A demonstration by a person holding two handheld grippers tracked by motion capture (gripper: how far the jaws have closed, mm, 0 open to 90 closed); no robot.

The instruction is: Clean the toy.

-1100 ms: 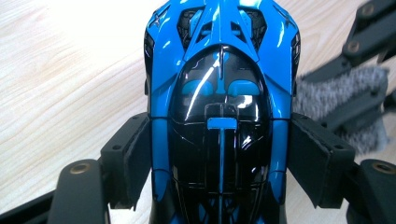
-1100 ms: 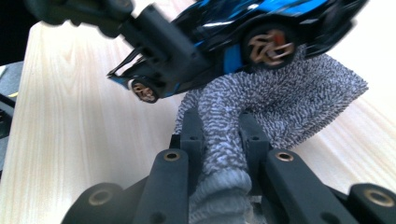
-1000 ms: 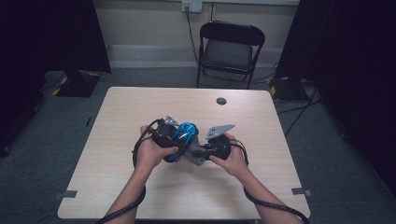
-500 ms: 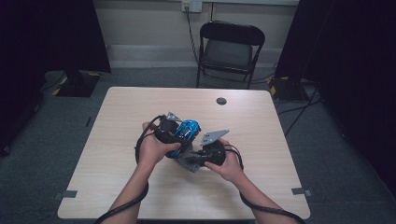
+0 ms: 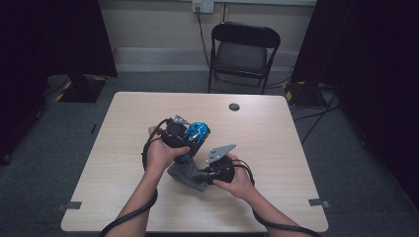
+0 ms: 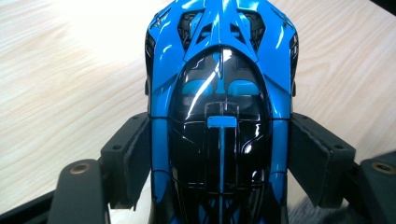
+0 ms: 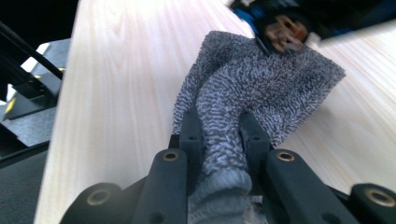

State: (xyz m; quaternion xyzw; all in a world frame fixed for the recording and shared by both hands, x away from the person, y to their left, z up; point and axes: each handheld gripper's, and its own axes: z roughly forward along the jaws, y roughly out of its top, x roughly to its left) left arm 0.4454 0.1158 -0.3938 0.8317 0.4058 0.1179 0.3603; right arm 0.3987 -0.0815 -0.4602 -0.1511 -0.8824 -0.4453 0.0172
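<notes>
**Ana:** Left gripper [image 6: 219,154] is clamping the blue toy car [image 6: 219,93] by its flanks — both black pads are pressing on the body just behind the doors, and it is holding the car up over the middle of the table [image 5: 123,128].

**Ben:** And the right gripper [image 7: 219,135]?

**Ana:** Its jaws are pinching a bunched fold of the grey cloth [image 7: 261,84], closed tight on it. In the high view the cloth [image 5: 185,175] is lying just near of the car [image 5: 195,136], between the two hands, with the right gripper [image 5: 210,173] at its right edge.

**Ben:** So which step are we looking at?

**Ana:** I am reading it as wiping the car. The cloth is gripped and the car is presented, but in the right gripper view the cloth's far edge is only just reaching the car's underside — I cannot tell if they are touching.

**Ben:** What is the next move asking for?

**Ana:** Probably lifting the cloth onto the bodywork and rubbing along it while the left hand is keeping the car steady.

**Ben:** Materials?

**Ana:** The car is glossy, hard and sculpted, with a black canopy throwing sharp reflections. The cloth is nubbly, soft, speckled grey terry, and it is creasing freely. The table is pale wood-grain laminate.
</notes>
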